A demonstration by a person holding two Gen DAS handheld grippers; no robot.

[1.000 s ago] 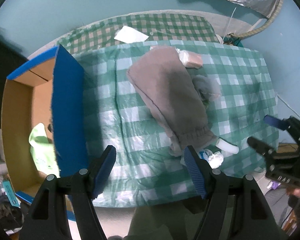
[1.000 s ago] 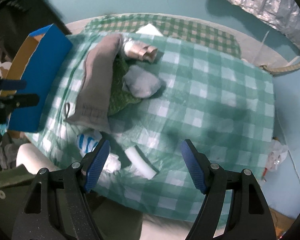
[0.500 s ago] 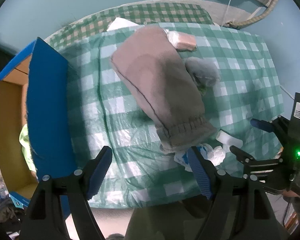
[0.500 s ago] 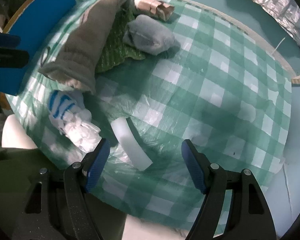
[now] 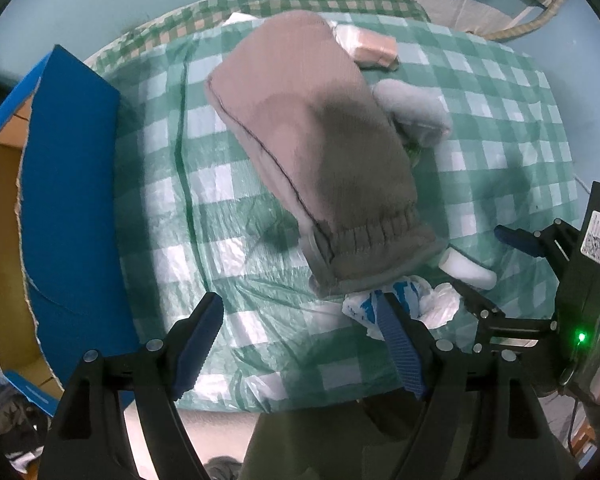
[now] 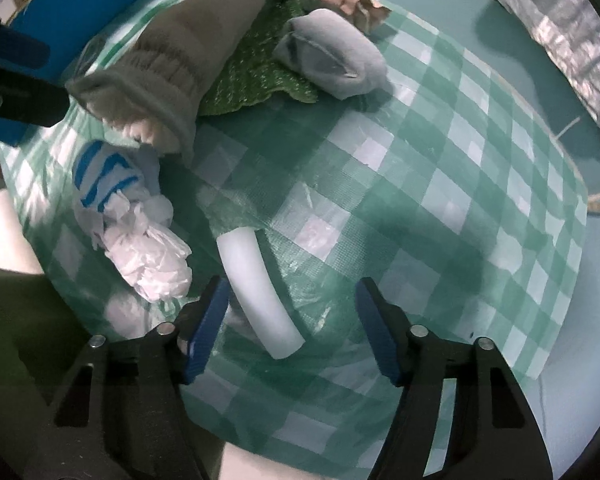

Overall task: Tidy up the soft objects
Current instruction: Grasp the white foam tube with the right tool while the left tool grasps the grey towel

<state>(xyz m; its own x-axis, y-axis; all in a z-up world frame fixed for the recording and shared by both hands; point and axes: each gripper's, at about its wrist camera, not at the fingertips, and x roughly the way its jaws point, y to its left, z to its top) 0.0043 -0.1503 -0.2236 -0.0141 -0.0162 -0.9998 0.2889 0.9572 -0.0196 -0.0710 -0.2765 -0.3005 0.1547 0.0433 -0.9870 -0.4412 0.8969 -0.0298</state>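
A grey-brown knit garment lies across the green checked tablecloth; it also shows in the right wrist view. A white foam tube lies between my right gripper's open fingers. A white and blue plastic bag lies left of it. A grey sock bundle and a green cloth lie further back. My left gripper is open and empty above the cloth near the garment's cuff, by the bag. The right gripper shows at the right in the left wrist view.
A blue cardboard box stands open at the table's left edge. A tan wrapped packet lies at the back, also in the right wrist view. Silver foil hangs on the teal wall.
Both grippers have moved forward and lower over the table. The foam tube now lies between the right gripper's fingers. Both stay open.
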